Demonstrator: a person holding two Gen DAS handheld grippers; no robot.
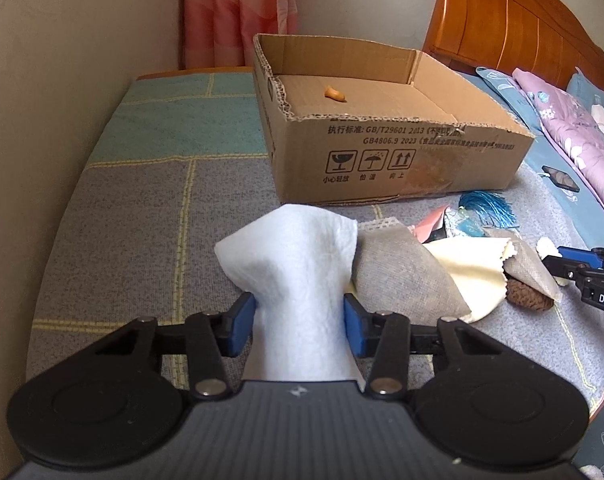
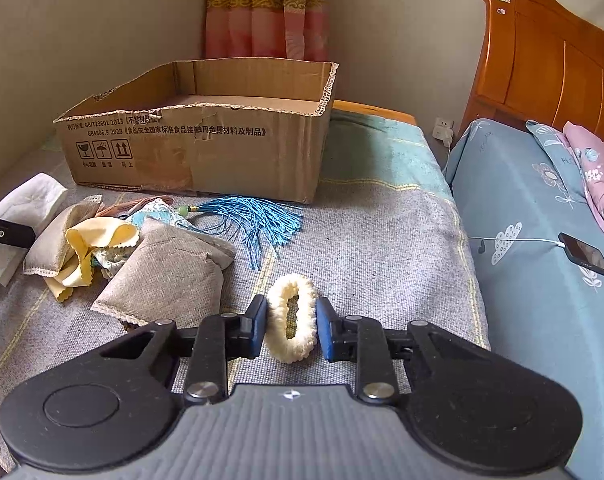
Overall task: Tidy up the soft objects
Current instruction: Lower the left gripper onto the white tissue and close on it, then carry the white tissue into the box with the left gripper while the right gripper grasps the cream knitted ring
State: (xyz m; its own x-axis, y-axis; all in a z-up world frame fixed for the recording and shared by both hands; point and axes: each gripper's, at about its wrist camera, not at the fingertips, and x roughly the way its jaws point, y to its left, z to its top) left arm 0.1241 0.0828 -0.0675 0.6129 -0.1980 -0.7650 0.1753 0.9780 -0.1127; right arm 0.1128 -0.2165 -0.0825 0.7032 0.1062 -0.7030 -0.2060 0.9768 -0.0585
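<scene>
My left gripper is shut on a white cloth, which its blue pads pinch narrow; the cloth also shows in the right wrist view. My right gripper is shut on a cream scrunchie, squeezed into an oval just above the checked blanket. Between the two grippers lies a heap: grey pouches, a yellow cloth, a blue tassel and a brown fuzzy lump. Behind the heap stands an open cardboard box with a small orange piece on its floor.
A wall runs along the left side, with a pink curtain behind the box. To the right is a bed with blue bedding, a wooden headboard and a phone on a charging cable.
</scene>
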